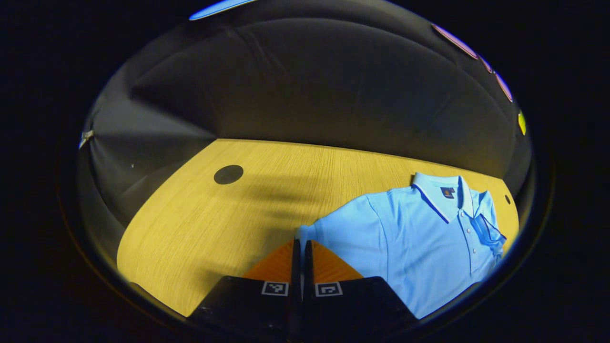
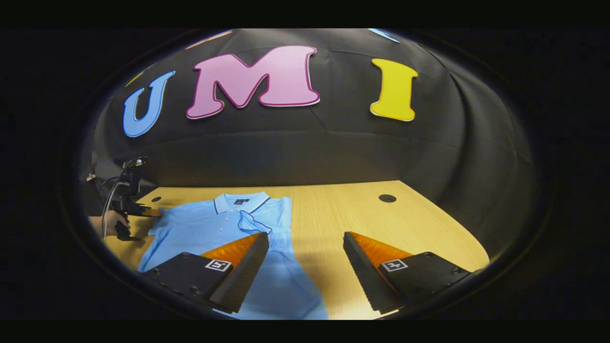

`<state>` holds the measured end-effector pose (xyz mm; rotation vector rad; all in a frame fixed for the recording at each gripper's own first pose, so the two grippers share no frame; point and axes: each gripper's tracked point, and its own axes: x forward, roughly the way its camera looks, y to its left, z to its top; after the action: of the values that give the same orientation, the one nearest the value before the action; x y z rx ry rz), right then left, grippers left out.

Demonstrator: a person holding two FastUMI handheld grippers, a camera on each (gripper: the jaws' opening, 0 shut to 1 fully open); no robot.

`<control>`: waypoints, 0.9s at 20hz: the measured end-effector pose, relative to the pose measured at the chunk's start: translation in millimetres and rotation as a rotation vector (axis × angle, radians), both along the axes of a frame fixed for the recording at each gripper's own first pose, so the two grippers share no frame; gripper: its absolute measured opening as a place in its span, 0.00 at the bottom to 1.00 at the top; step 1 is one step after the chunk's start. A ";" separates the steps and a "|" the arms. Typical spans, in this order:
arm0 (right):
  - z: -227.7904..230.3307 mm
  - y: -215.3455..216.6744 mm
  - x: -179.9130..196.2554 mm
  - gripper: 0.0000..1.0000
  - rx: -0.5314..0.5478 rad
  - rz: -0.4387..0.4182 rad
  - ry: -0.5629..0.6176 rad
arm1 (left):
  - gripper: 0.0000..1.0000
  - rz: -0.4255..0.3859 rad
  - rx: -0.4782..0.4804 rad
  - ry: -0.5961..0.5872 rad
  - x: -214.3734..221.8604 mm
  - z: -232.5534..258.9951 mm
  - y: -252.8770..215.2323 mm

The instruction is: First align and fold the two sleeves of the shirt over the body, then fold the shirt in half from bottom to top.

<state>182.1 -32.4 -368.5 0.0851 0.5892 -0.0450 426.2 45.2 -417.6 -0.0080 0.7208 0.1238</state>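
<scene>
Both tongs first: my left gripper (image 1: 300,247) has its fingers drawn together on the cuff of the sleeve (image 1: 329,233) at lower centre of the left gripper view, though whether both pads truly bite cloth I can't tell; my right gripper (image 2: 305,245) stands wide, nothing between its fingers, hanging over the shirt's edge at the bottom of the right gripper view. The shirt (image 2: 224,228) lies face up on the table (image 2: 405,224), collar toward the back wall, left of centre in that view. Its other sleeve (image 2: 257,223) already lies folded across the chest, just right of the placket. At far left of the right gripper view I see my left tool and the hand (image 2: 112,223) holding it, right at the sleeve that is still spread out. So the step in hand, as I judge it, is folding this second sleeve over the body. To do it well I'd lift the cuff only a little, carry it straight across toward the placket, and lay it so its edge lines up with the folded sleeve. I'd keep the crease running along the shoulder seam, parallel to the shirt's side. The right gripper could come down and pin the body near the hem so the cloth doesn't drag or bunch.
</scene>
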 end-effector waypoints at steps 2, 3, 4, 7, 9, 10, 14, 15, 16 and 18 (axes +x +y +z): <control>-3.1 -6.0 -6.9 0.98 -0.014 -0.003 0.012 | 0.06 -0.014 0.033 -0.061 7.5 29.2 -13.4; -4.3 -8.7 -10.0 0.98 -0.019 -0.006 0.018 | 0.06 -0.029 0.039 -0.084 12.5 43.3 -26.6; -5.3 -11.4 -14.2 0.98 -0.022 -0.007 0.024 | 0.06 -0.052 0.036 -0.103 14.5 56.8 -44.0; -8.7 -18.5 -27.3 0.97 -0.026 -0.016 0.045 | 0.06 -0.135 0.020 -0.146 26.8 84.8 -112.3; -8.6 -25.1 -36.1 0.97 -0.040 -0.022 0.053 | 0.06 -0.208 -0.038 -0.160 30.5 88.5 -170.1; -9.1 -29.0 -42.5 0.98 -0.047 -0.021 0.061 | 0.01 -0.254 -0.080 -0.148 25.4 87.6 -199.8; -7.0 -35.3 -68.7 0.98 -0.045 -0.021 0.084 | 0.76 -0.341 -0.166 -0.147 -6.3 93.7 -241.0; -5.6 -34.4 -77.1 0.98 -0.040 -0.019 0.090 | 0.99 -0.335 -0.161 -0.169 -19.1 103.3 -231.7; -3.5 -32.6 -86.6 0.97 -0.037 -0.018 0.094 | 0.99 -0.327 -0.149 -0.189 -36.2 112.2 -217.3; 0.5 -28.5 -107.3 0.97 -0.030 -0.014 0.111 | 0.99 -0.311 -0.128 -0.221 -76.9 135.3 -187.0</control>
<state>74.8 -60.8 -368.0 0.0578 0.6983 -0.0720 349.3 -141.8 -282.2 -0.0313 0.5005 -0.2186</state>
